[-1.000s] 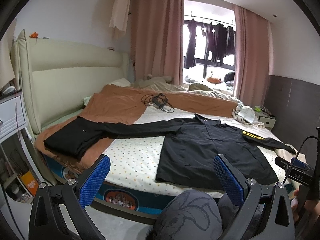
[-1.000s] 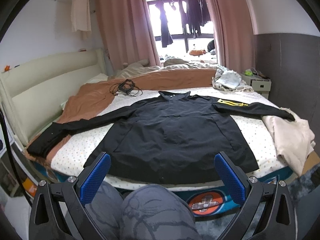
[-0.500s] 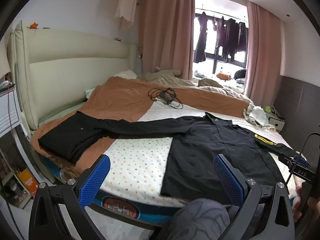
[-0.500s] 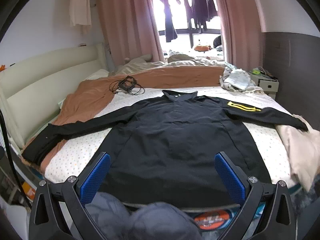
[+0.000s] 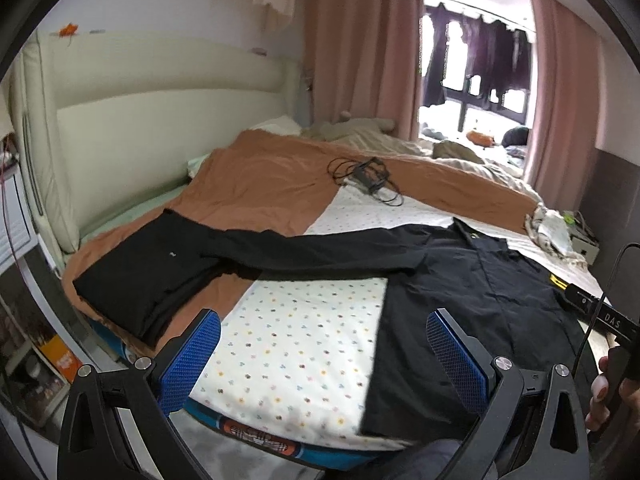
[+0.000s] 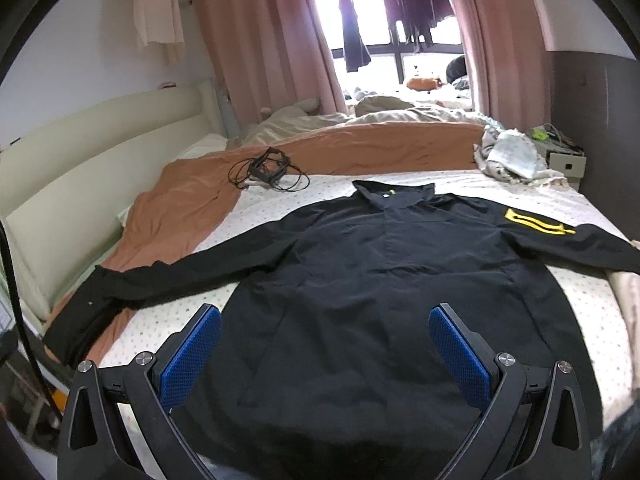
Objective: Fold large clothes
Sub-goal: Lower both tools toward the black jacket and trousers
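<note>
Bedroom, daylight from the far window

Pink curtains (image 6: 256, 40) frame the bright window (image 6: 400, 20); a cream padded headboard (image 5: 160, 120) lines the bed's (image 5: 300, 340) left edge, with a dark wall panel (image 6: 592, 96) right.

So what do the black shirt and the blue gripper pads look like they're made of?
Black shirt: thin woven fabric, matte with a faint sheen, lying flat with soft creases; possibly synthetic. Blue pads: likely rubber or moulded plastic, judging by the fine grid texture.

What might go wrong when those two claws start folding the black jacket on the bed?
The black jacket's left sleeve lies over a folded black garment, so pulling it may drag that pile. The hem sits at the bed's edge; it may slide off. Both the left gripper and right gripper are open.
</note>
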Available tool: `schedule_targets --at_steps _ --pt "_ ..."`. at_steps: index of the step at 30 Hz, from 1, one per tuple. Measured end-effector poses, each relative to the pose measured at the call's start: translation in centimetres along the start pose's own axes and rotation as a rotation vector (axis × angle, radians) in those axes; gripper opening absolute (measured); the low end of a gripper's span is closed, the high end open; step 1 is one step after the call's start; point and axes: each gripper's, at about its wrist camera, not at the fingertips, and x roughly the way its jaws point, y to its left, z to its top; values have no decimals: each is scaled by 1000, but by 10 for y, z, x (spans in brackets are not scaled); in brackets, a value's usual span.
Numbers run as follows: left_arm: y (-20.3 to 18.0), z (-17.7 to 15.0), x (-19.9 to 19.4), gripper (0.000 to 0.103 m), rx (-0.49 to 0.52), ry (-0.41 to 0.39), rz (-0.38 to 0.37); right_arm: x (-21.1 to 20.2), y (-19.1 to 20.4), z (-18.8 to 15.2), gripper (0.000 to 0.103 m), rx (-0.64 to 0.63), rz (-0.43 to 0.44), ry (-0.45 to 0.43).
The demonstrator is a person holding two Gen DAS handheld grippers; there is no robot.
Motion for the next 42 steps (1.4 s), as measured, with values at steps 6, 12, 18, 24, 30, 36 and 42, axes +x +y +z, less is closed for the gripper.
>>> schedule_targets --at_steps 6,12,18,24,30,36,42 --pt "14 14 38 103 -26 48 40 53 16 19 103 16 34 40" --pt "27 28 78 103 -44 87 86 103 33 31 103 14 78 81" --pt "40 39 111 103 -67 115 118 159 44 49 103 45 76 124" --pt "52 45 148 103 -82 147 150 197 51 63 103 61 78 151" --pt "69 44 191 95 -111 199 161 237 57 77 103 7 52 192" --pt "100 45 235 88 -193 262 177 277 56 80 103 11 43 238" --pt "126 45 278 84 -288 330 205 303 59 80 103 11 57 266"
